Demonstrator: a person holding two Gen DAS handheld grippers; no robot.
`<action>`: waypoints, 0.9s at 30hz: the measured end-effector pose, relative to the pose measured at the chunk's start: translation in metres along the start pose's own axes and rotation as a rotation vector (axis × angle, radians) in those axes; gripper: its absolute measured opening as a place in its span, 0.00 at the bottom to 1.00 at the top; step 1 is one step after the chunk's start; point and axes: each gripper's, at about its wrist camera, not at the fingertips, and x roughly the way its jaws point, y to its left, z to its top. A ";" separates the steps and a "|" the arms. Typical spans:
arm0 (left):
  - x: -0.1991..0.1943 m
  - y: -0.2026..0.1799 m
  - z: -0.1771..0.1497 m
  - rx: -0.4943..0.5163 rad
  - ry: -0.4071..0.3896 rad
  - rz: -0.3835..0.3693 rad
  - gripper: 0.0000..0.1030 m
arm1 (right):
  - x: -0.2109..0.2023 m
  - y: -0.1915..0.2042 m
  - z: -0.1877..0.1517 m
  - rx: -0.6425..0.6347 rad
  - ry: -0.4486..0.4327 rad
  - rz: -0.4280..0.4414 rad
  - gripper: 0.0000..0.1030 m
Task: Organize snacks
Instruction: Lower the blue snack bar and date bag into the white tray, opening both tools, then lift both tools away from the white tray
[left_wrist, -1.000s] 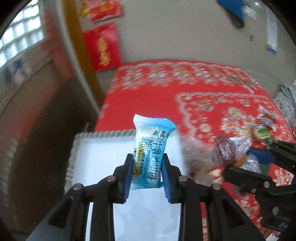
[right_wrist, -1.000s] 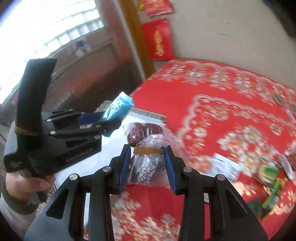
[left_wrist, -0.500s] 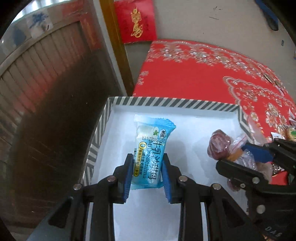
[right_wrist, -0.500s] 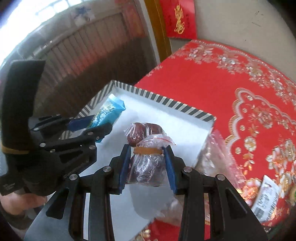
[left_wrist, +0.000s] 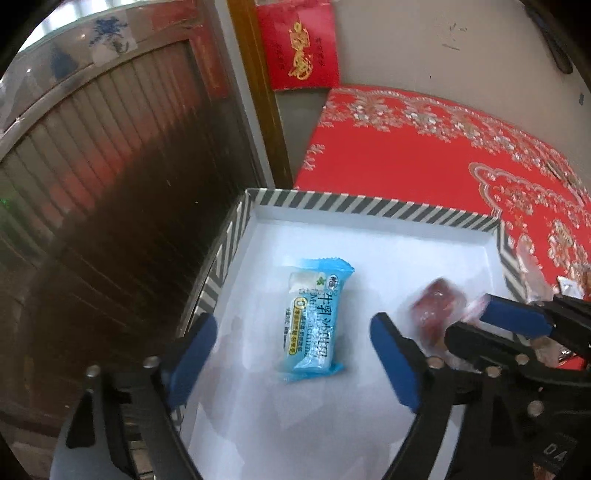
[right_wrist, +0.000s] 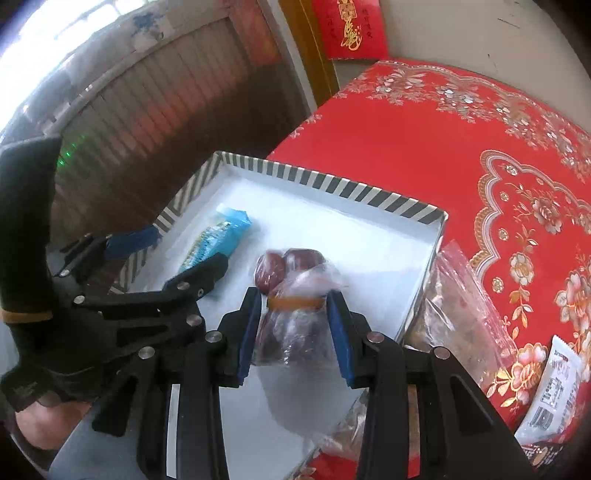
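A: What sat on the desk with the red, gold-flowered cloth (right_wrist: 424, 147)?

B: A shallow white box with a black-and-white striped rim (left_wrist: 369, 206), near the desk's corner. Inside lay a light-blue plastic-wrapped snack bar (left_wrist: 314, 317), flat on the white floor of the box.

A: And the left tool (left_wrist: 291, 350)?

B: Its jaws were opening, already wide, with the bar lying loose between them and neither pad touching it.

A: The right tool (right_wrist: 295, 328)?

B: Narrow, clamped on a clear plastic bag of dark red dates tied with an orange band (right_wrist: 291, 306), hanging over the box beside the bar.

A: What could have gone wrong?

B: I judged the two tools were crowded. Lifting the left one carelessly might have snagged the bar or knocked the bag. And released from that height, the bag might have rolled onto the bar.
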 end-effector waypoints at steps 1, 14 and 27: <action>-0.003 0.000 -0.001 -0.007 -0.009 -0.005 0.93 | -0.007 0.000 0.000 0.008 -0.019 0.007 0.35; -0.082 -0.027 -0.010 -0.042 -0.197 -0.092 0.99 | -0.123 -0.030 -0.035 0.007 -0.303 -0.080 0.35; -0.140 -0.125 -0.012 0.087 -0.352 -0.079 1.00 | -0.283 -0.114 -0.142 0.082 -0.740 -0.320 1.00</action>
